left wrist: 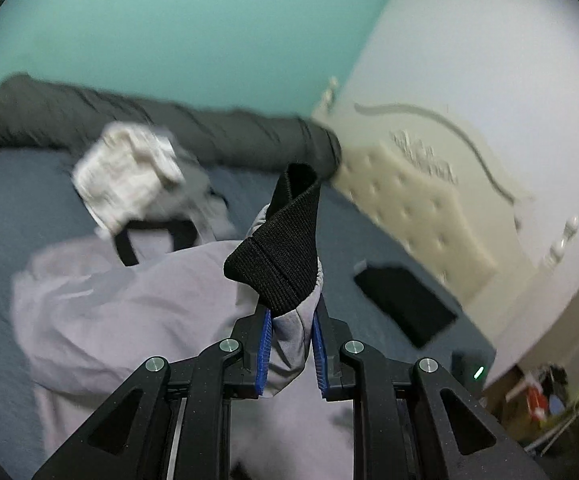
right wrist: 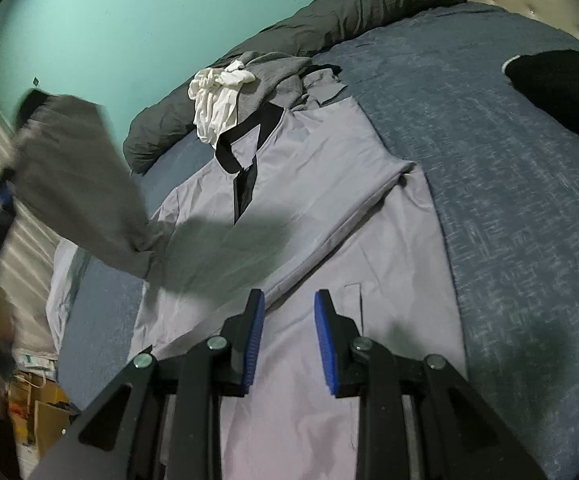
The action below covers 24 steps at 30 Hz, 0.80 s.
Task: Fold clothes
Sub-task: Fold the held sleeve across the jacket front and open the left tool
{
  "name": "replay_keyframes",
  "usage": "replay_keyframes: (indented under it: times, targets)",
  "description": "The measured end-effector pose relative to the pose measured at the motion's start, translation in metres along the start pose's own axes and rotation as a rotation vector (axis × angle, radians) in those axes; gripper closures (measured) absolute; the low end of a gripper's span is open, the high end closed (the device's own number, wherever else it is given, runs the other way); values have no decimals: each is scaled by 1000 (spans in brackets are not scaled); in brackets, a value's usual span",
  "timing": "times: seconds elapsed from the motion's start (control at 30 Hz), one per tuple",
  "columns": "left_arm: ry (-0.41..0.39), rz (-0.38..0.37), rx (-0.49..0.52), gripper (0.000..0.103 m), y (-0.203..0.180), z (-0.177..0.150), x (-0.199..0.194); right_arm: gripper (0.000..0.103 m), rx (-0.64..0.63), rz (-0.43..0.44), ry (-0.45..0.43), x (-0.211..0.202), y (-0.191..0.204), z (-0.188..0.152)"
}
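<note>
A lilac jacket [right wrist: 329, 200] with a black collar band [right wrist: 245, 128] lies spread on the blue bedcover [right wrist: 509, 200]. My left gripper [left wrist: 291, 316] is shut on one sleeve end, its black ribbed cuff [left wrist: 277, 248] sticking up past the blue pads. In the right wrist view that sleeve [right wrist: 77, 184] hangs lifted and blurred at the left, above the jacket body [left wrist: 129, 320]. My right gripper [right wrist: 289, 300] hovers over the jacket's lower part. It is open, with nothing between its fingers.
A crumpled white cloth [right wrist: 217, 100] and a grey garment [right wrist: 277, 72] lie by the collar. A dark rolled duvet [right wrist: 329, 12] runs along the green wall. A black folded item [left wrist: 405, 304] lies near the cream headboard [left wrist: 409, 208]. Clutter sits on the floor beside the bed.
</note>
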<state>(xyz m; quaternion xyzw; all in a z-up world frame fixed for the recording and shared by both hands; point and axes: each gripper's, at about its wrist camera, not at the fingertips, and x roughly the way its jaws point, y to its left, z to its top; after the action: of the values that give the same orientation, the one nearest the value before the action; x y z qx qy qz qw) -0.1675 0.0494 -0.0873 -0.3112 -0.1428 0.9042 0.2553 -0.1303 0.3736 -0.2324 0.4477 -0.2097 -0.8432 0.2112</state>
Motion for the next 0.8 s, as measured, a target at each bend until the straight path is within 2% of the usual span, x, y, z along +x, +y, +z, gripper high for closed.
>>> replay_keyframes:
  times: [0.13, 0.2, 0.27, 0.33, 0.4, 0.47, 0.6, 0.8]
  targets:
    - [96, -27, -16, 84, -15, -45, 45, 77, 38, 7, 14, -5, -10, 2]
    - [169, -29, -24, 83, -16, -63, 68, 75, 63, 15, 33, -3, -15, 2]
    - [244, -17, -32, 80, -16, -81, 83, 71, 72, 15, 48, 1, -18, 2]
    - [285, -2, -28, 72, -13, -94, 87, 69, 72, 13, 64, 5, -18, 3]
    - [285, 2, -29, 50, -6, -98, 82, 65, 74, 11, 86, 12, -20, 4]
    - [262, 5, -45, 40, 3, -98, 68, 54, 88, 10, 106, 18, -22, 5]
    - [244, 31, -63, 38, 27, -96, 42, 49, 136, 21, 133, 32, -30, 6]
    - [231, 124, -121, 38, 82, -98, 7, 47, 125, -86, 166, 47, -36, 5]
